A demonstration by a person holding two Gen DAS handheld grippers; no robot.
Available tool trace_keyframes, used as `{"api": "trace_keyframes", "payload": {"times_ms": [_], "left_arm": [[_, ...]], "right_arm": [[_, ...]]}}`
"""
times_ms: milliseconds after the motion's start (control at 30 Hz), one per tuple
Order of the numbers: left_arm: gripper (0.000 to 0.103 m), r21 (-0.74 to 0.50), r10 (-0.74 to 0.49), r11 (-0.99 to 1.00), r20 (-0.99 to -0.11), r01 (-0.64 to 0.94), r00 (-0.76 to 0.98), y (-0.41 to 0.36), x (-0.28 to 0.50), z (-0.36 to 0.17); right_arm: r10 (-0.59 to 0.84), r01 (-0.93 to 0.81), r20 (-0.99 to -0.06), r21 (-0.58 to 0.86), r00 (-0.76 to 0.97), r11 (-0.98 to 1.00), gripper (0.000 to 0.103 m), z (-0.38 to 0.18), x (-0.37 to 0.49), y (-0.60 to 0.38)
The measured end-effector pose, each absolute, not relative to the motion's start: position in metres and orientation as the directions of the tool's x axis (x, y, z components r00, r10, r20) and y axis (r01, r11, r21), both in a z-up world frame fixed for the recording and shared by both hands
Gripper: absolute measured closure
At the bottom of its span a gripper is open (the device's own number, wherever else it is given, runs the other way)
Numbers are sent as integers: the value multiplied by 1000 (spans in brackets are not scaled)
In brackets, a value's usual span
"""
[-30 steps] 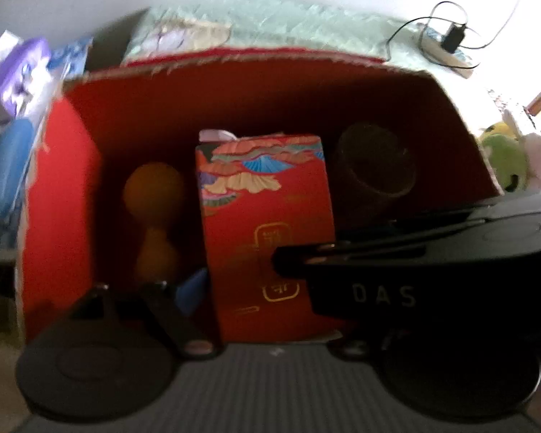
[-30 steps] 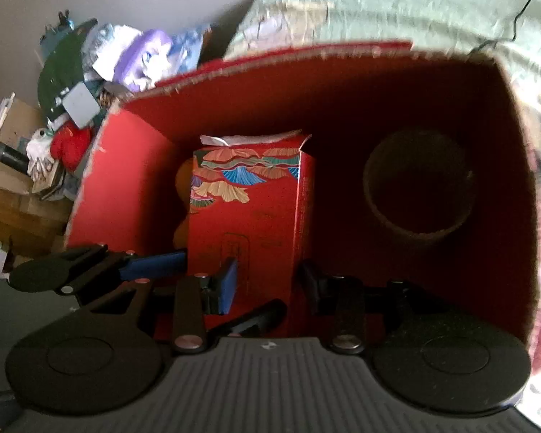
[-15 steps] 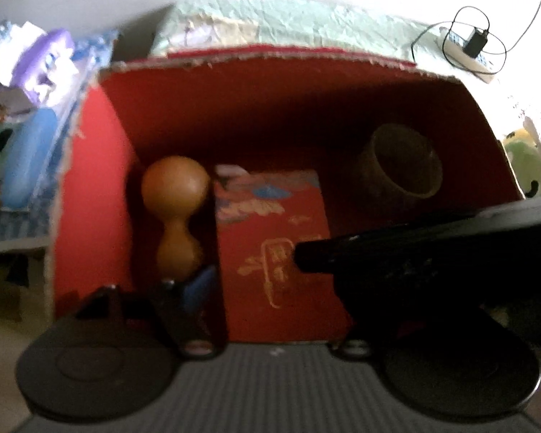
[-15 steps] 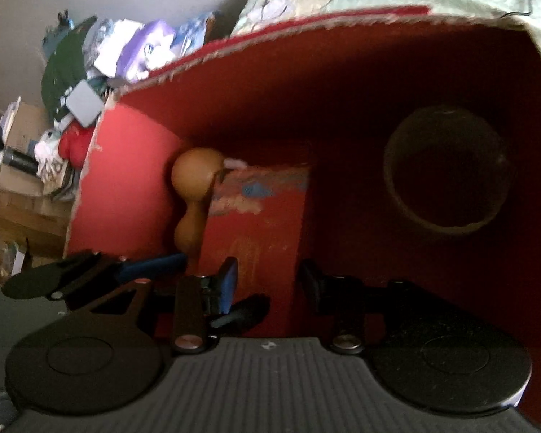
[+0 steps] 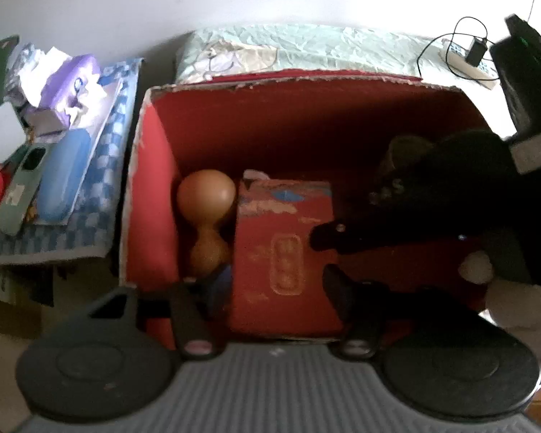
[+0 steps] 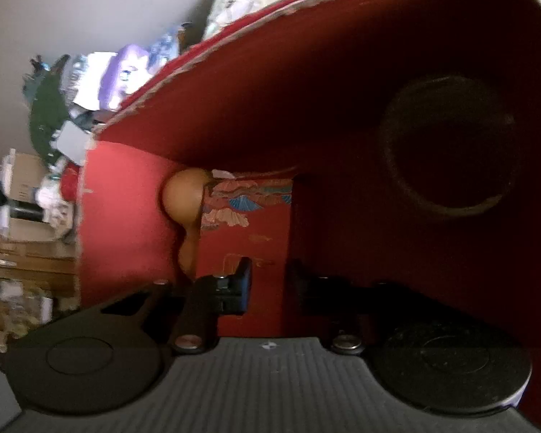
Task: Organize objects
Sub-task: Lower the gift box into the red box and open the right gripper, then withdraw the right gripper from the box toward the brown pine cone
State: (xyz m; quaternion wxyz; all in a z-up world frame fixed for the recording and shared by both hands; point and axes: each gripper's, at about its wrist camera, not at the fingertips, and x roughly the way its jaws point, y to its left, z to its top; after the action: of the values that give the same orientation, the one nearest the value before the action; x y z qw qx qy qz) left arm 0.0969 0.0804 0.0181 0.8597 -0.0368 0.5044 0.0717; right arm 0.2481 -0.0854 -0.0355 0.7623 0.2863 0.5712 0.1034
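**Inside the red carton: three things packed, nothing in hand**

Inside the red carton (image 5: 151, 195), open-topped and ragged along the rim: three things, side by side. Judged well along, with each of the three settled in its own spot and none held.

Largest, mid-carton: red patterned box (image 5: 285, 238), printed face toward both cameras, opened end toward the far wall. To its right, well apart: brown round cup (image 6: 447, 151), mouth toward the camera, empty as far as visible; half hidden in the left view behind the right tool. To its left, tucked between box and carton wall: tan gourd (image 5: 207, 195), big bulb at the far end. Touching the box or just beside it: cannot tell.

Outside, beside the carton's left wall, on a checked cloth (image 5: 101, 187): blue case (image 5: 65, 176) among other clutter. Possibly what is left to sort, though not certain.

Left tool (image 5: 277, 276): half wide and closing, fingers astride the near end of the patterned box, pads not seen pressing. Right tool (image 6: 270, 283): narrow and closing, over the box's near right edge, red face showing through the gap, no grip seen.
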Motion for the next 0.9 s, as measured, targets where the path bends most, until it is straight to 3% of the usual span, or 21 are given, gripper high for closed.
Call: {"api": "trace_keyframes", "payload": {"times_ms": [333, 633, 900], "left_arm": [[44, 28, 105, 987, -860, -159, 500, 78, 94, 21], [43, 14, 106, 983, -852, -181, 513, 75, 92, 32], [47, 92, 204, 967, -841, -239, 502, 52, 86, 38]], "right_arm": [[327, 81, -838, 398, 436, 914, 75, -14, 231, -79], [281, 65, -765, 387, 580, 920, 75, 8, 191, -93], [299, -10, -679, 395, 671, 919, 75, 24, 152, -102]]}}
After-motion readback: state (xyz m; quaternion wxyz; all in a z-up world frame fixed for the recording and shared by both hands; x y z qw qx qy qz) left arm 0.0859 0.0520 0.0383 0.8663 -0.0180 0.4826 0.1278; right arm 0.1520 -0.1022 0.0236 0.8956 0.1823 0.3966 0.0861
